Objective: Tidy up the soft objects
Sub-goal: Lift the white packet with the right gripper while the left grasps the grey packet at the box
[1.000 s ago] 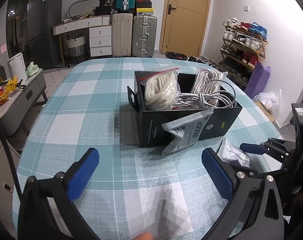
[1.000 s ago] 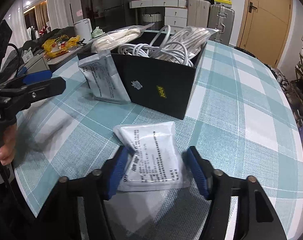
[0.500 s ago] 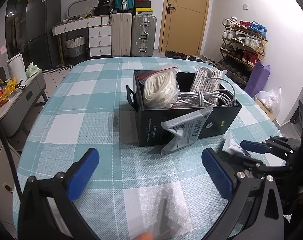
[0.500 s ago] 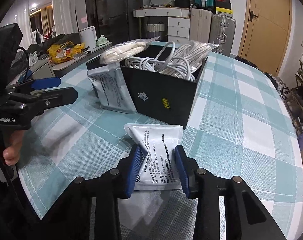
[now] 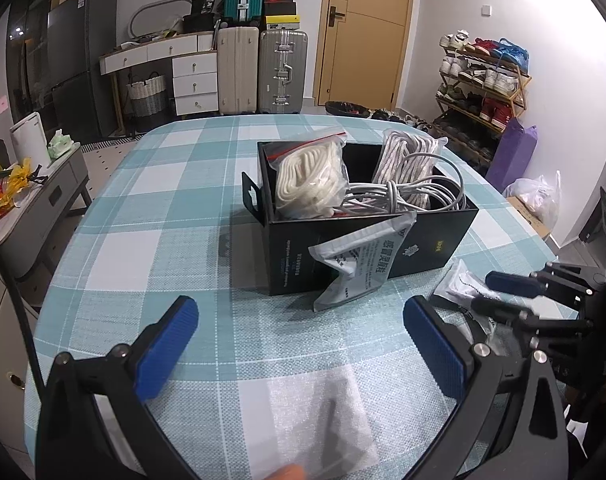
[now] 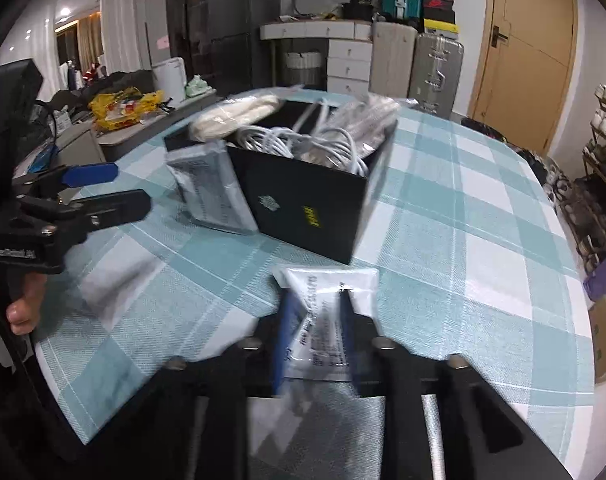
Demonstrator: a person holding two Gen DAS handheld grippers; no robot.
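We see the table (image 5: 151, 240) first, under a teal-and-white checked cloth, with the black box (image 5: 363, 244) standing near its middle. Inside the box sit a bagged coil of white rope (image 5: 311, 180), a second bagged bundle of cord (image 5: 407, 160) and loose white cables (image 5: 387, 196) between them. A silvery printed pouch (image 5: 359, 260) leans tilted against the box's near wall, its lower edge on the cloth.

The left gripper (image 5: 299, 336) hangs over bare cloth in front of the box with its blue pads wide apart — nothing lies between them and they touch nothing. In the right wrist view a person's hand (image 6: 21, 304) holds its handle.

The right gripper (image 6: 315, 328) is clamped on a small white packet (image 6: 327, 300), which sits just in front of the box's near corner. Its blue fingers (image 6: 285, 332) press the packet's sides so that the packet bulges upward between them; the jaws, having just been closing, have eased slightly wider with the packet between them. The right wrist view is blurred — we cannot tell whether the packet rests on the cloth or is lifted clear
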